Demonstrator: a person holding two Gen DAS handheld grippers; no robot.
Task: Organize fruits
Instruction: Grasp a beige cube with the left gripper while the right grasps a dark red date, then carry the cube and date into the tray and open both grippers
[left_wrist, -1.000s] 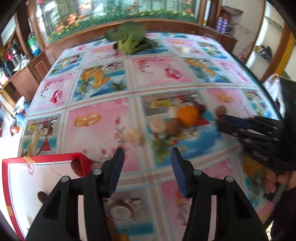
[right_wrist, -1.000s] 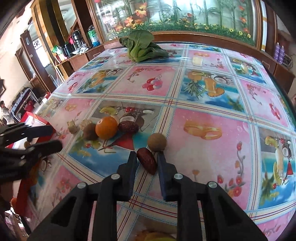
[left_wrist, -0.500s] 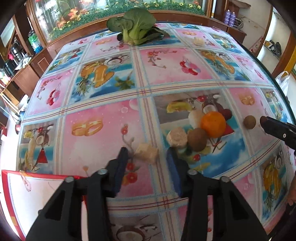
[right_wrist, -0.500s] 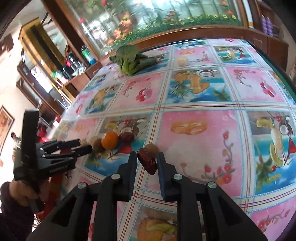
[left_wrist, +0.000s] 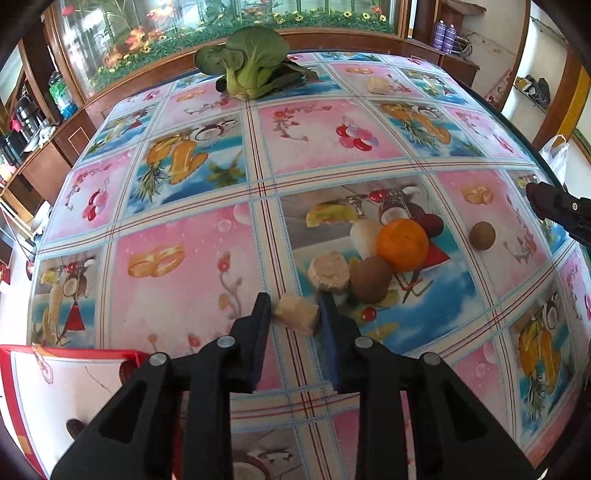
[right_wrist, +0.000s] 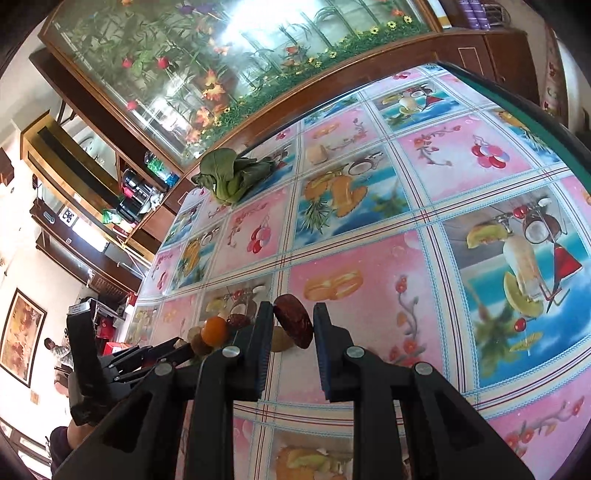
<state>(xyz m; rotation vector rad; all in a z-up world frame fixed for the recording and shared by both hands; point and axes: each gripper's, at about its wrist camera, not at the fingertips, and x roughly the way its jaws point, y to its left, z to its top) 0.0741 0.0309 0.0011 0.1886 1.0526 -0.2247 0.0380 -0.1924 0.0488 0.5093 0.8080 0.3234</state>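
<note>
My left gripper (left_wrist: 295, 307) points down at the fruit-print tablecloth, its jaws closing on a beige fruit chunk (left_wrist: 297, 314) whose two sides the pads meet. Just beyond lie another beige chunk (left_wrist: 330, 271), a brown kiwi (left_wrist: 370, 279), an orange (left_wrist: 402, 243) and a small brown round fruit (left_wrist: 482, 235). My right gripper (right_wrist: 293, 314) is rolled sideways above the table, shut on a dark red date (right_wrist: 293, 325). Its tip (left_wrist: 535, 194) shows at the right edge of the left wrist view.
A red box with a white inside (left_wrist: 55, 387) sits at the near left, a dark fruit (left_wrist: 75, 426) in it. A bok choy (left_wrist: 251, 70) and a pale chunk (left_wrist: 377, 85) lie at the far side. Wooden cabinets ring the table.
My left gripper moved forward from the red box to the beige chunk and narrowed around it. My right gripper lifted the date off the cloth and rolled sideways.
</note>
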